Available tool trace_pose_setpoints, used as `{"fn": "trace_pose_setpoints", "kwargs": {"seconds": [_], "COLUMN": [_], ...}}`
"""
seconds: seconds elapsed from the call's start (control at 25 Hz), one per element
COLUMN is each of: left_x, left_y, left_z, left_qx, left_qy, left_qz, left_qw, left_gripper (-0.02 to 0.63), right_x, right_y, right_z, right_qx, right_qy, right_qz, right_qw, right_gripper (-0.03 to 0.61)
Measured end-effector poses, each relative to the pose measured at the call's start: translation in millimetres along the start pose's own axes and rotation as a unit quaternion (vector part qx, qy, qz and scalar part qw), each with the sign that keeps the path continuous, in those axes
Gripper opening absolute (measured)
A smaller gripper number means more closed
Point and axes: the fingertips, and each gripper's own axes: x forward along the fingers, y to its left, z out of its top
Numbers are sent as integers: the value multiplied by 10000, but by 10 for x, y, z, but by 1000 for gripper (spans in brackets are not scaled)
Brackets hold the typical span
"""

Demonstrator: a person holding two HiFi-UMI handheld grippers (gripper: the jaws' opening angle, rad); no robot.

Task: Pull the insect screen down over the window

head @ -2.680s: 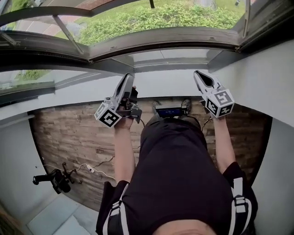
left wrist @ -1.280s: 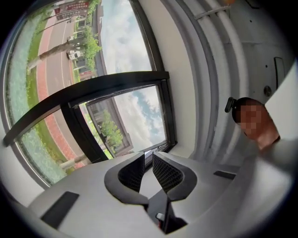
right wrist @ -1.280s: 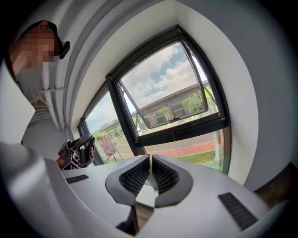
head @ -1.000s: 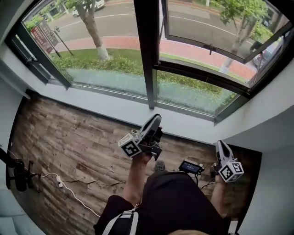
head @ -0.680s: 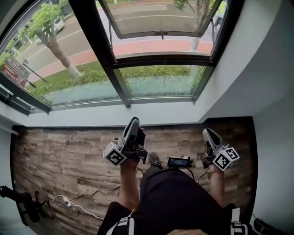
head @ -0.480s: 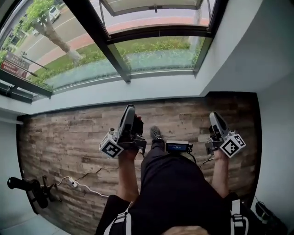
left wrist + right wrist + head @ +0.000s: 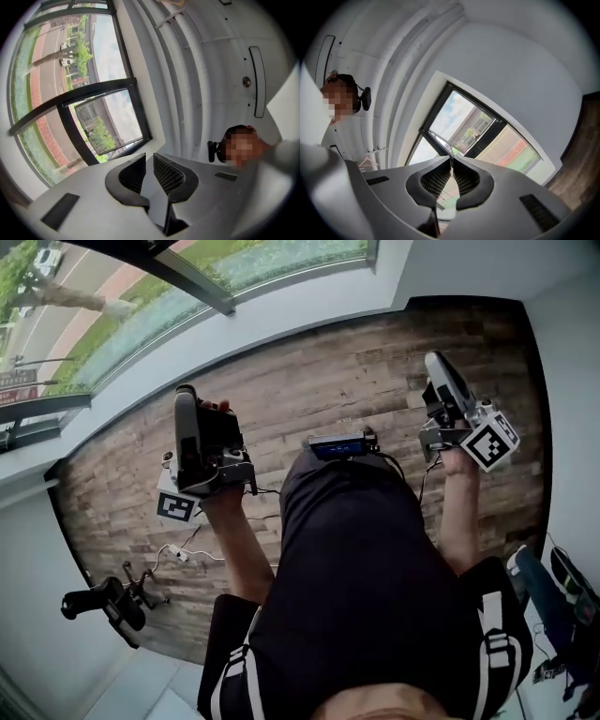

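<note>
The dark-framed window (image 7: 202,282) shows only at the top left of the head view, above a white sill. The left gripper view shows the window (image 7: 70,117) with a sash tilted open; the right gripper view shows the window (image 7: 480,126) too. No insect screen can be made out. My left gripper (image 7: 186,397) hangs over the wooden floor, its jaws nearly together with a thin slit and nothing between them. My right gripper (image 7: 433,360) is held at the right, jaw tips touching, empty. Both are well short of the window.
Wood-plank floor (image 7: 309,381) lies below. A white cable with a power strip (image 7: 178,554) and a black stand (image 7: 103,601) sit at lower left. A small device (image 7: 337,444) hangs at the person's waist. White walls (image 7: 572,381) close in right and left; dark bags (image 7: 558,592) lie lower right.
The head view has swung down from the window to the floor and the person's body. Both grippers stay held out in front, still empty, and the left one has shifted leftward.
</note>
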Motion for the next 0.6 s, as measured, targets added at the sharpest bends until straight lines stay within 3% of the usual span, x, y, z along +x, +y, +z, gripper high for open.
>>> {"fn": "trace_pose_setpoints", "kwargs": {"seconds": [0.2, 0.4, 0.6], "left_x": [-145, -430, -734], "left_y": [-255, -171, -324], "left_z": [136, 235, 697], "left_qx": [127, 570, 730], "left_qy": [217, 355, 239], "left_qz": [-814, -747, -780], "left_qw": [9964, 9949, 9940], "left_gripper": [44, 44, 44], "right_x": [-118, -25, 202], "right_y": [278, 366, 1163], "right_z": [-126, -404, -606], "right_qx": [-104, 5, -280], "right_qy": [-263, -213, -63], "right_qz": [-132, -215, 115], "right_qw": [9995, 9995, 9995], "right_gripper": [21, 21, 21]}}
